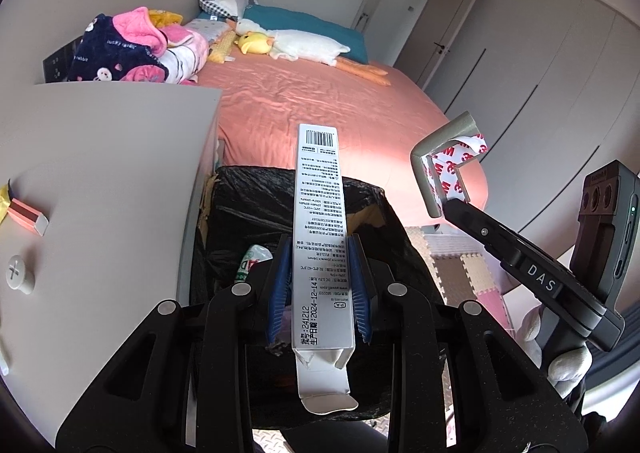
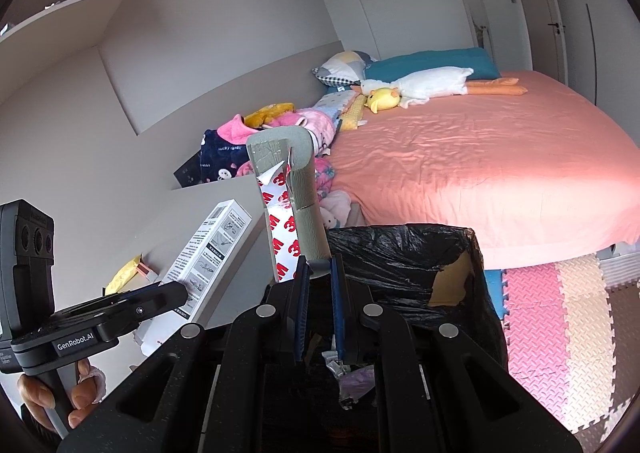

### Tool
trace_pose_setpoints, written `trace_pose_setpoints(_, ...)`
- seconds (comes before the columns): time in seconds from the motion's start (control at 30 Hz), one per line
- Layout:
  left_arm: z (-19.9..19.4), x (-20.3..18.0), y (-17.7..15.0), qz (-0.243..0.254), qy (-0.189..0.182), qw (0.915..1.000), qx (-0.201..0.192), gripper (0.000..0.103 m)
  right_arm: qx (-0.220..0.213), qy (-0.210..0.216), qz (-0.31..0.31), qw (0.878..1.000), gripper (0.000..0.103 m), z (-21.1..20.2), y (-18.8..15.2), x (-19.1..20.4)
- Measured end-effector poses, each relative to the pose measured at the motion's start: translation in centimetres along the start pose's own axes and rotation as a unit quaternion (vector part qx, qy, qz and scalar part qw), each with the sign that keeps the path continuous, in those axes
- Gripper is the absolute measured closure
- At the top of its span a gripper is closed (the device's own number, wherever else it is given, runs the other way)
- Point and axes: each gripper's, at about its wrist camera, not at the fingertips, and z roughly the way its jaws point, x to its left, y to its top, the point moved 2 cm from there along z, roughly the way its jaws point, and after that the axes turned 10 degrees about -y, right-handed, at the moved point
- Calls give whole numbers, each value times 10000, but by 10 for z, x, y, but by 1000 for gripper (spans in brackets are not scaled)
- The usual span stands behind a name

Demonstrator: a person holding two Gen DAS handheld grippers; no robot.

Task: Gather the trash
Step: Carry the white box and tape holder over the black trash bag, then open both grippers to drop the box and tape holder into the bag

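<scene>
Clearly, the left gripper (image 1: 320, 273) had its fingers clamped on a long white carton (image 1: 320, 213) above the black-lined bin (image 1: 248, 197). The right gripper (image 2: 318, 273) pinched a grey corner guard (image 2: 308, 213) with peeling tape over that bin. Bin contents stayed mostly hidden behind both grippers; the carton's print was too small to read.

glossy paper carton (image 1: 322, 249), crinkled shiny black plastic bin bag (image 2: 404, 253), matt grey foam strip (image 2: 308, 209).
</scene>
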Motion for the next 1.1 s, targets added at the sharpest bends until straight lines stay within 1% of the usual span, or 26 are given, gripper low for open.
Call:
trace_pose_setpoints(0.3, 18, -8, 2, 61, -144, 9997, 170, 75, 44, -174, 90, 9998, 91, 1, -3, -15)
trace_pose_setpoints(0.43, 24, -9, 1, 60, -153, 9996, 233, 75, 81, -232, 137, 9996, 91, 3, -5, -22)
trace_pose_setpoints(0.8, 31, -6, 0, 0, -157, 9994, 323, 75, 157, -242, 217, 9993, 91, 10, -4, -28)
trace_pose_setpoints(0.87, 33, -3, 0, -59, -247, 9990, 360, 73, 168, -218, 205, 9994, 91, 10, -4, -29)
trace_pose_setpoints(0.9, 32, -1, 0, -109, -283, 9990, 333, 66, 145, -234, 162, 9995, 91, 8, -3, -27)
trace_pose_setpoints(0.93, 31, 1, 0, -152, -239, 9992, 296, 39, 84, -288, 160, 9994, 86, 6, -3, -27)
trace_pose_setpoints(0.97, 29, 2, 1, -166, -130, 9996, 194, 22, 46, -332, 173, 9993, 78, 4, -1, -28)
trace_pose_setpoints(1.0, 25, 2, 2, -143, 3, 9999, 27, 7, -3, -335, 198, 9992, 51, 2, 0, -29)
trace_pose_setpoints(1.03, 20, 2, 3, -91, 135, 9998, -119, 7, -90, -375, 242, 9990, 34, 0, 0, -30)
trace_pose_setpoints(1.1, 17, 4, 5, -47, 317, 9993, -168, 7, -214, -439, 265, 9985, 32, -5, 1, -31)
